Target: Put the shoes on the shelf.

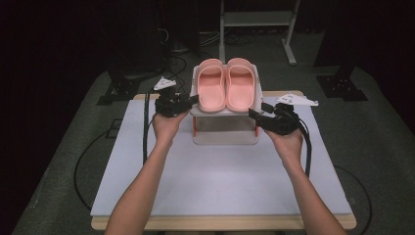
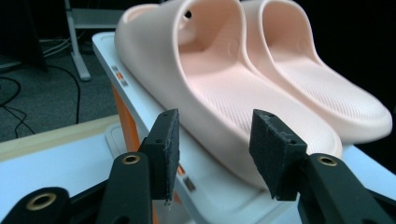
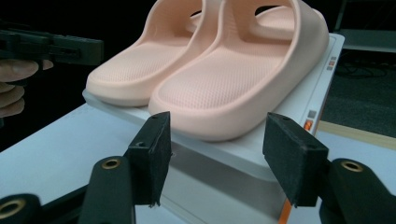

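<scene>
Rack (image 1: pixel 225 111) lower shelf mostly hidden under top tier w/ slippers (image 1: pixel 226 84). Room behind table (image 1: pixel 220 196) too dark to read. Left slipper (image 2: pixel 224 93) toe cut off by frame top, left gripper view.

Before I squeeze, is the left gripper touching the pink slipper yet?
Apart. The left gripper view shows the left gripper open, with its pads short of the slipper heel.

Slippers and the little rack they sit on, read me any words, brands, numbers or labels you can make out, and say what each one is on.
No text can be read.
Pink slippers: a faint round mark inside the strap in the left gripper view, too blurred to read.
White rack: small grey and orange marks on its edge, too small to read.
Left gripper and right gripper: no lettering.
</scene>
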Action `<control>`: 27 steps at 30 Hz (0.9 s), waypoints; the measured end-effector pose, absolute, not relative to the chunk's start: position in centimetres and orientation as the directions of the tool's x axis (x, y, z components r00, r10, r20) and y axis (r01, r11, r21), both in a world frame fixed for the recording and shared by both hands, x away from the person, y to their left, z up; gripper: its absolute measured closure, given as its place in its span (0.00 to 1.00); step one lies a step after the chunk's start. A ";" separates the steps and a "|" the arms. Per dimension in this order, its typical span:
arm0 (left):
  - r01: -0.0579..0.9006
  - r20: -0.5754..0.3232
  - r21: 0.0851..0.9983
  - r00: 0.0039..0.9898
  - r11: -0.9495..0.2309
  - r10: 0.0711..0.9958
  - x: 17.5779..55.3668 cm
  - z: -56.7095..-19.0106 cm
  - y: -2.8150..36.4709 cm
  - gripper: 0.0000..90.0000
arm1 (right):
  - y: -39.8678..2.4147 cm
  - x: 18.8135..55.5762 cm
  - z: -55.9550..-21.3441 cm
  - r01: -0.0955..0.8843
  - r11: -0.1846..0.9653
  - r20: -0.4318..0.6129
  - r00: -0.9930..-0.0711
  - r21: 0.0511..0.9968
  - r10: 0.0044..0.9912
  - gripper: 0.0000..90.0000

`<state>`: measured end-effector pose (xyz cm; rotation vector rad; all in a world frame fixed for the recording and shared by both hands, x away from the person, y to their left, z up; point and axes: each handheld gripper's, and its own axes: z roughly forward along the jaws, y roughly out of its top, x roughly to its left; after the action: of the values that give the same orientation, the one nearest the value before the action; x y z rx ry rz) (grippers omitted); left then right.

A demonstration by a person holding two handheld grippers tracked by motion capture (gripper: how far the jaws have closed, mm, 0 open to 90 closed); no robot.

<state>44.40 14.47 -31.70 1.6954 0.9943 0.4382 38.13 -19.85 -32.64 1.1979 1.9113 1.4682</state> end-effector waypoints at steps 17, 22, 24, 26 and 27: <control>0.373 -0.196 0.927 0.583 -0.045 0.789 41.1 -33.2 16.5 0.53 | -23.2 36.6 -34.6 0.392 0.042 0.175 -0.501 0.919 0.848 0.40; 0.365 -0.178 0.929 0.580 -0.058 0.795 40.4 -33.5 16.7 0.51 | -24.0 36.2 -35.3 0.402 0.030 0.186 -0.487 0.915 0.853 0.40; 0.367 -0.175 0.928 0.583 -0.065 0.794 40.1 -33.8 17.0 0.50 | -24.5 36.0 -35.9 0.411 0.031 0.188 -0.482 0.911 0.856 0.40; 0.368 -0.169 0.927 0.586 -0.075 0.792 39.9 -34.0 17.1 0.49 | -24.7 36.0 -36.4 0.420 0.036 0.189 -0.481 0.907 0.856 0.39; 0.365 -0.163 0.927 0.587 -0.080 0.793 39.8 -34.1 17.1 0.49 | -24.8 35.9 -36.6 0.425 0.035 0.193 -0.479 0.904 0.856 0.39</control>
<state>39.78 17.13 -34.13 1.6816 0.9727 0.4701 35.87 -24.82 -36.58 1.2953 1.9147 1.4344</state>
